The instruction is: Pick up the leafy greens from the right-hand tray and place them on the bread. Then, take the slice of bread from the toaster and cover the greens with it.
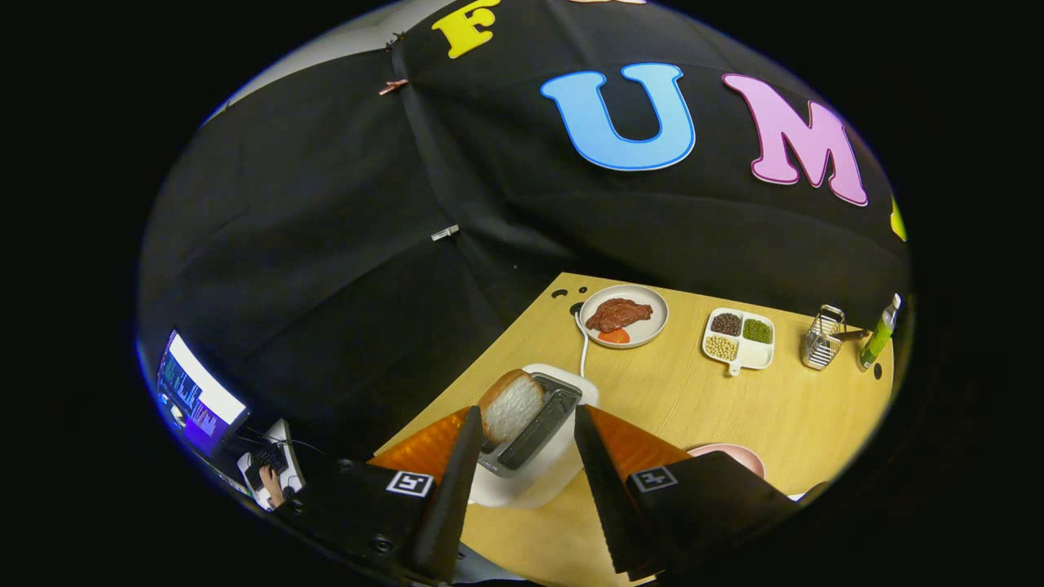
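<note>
Through my gripper view, my gripper [528,456] hangs with its fingers spread apart above the white toaster [534,456], which sits on the wooden table [734,408] between them. A slice of bread [511,405] stands up out of the toaster's nearer slot, just beside my left finger [453,489] without clearly touching it; the right finger [599,481] is apart from it. Beyond the toaster, at about one o'clock, a plate [652,322] carries a piece of meat [618,313]. At two o'clock lie a divided dish of beans [739,338], a wire holder [822,337] and a green bottle [879,336]. A pink plate's rim [734,453] peeks out at my right finger's three o'clock. I cannot see the greens.
</note>
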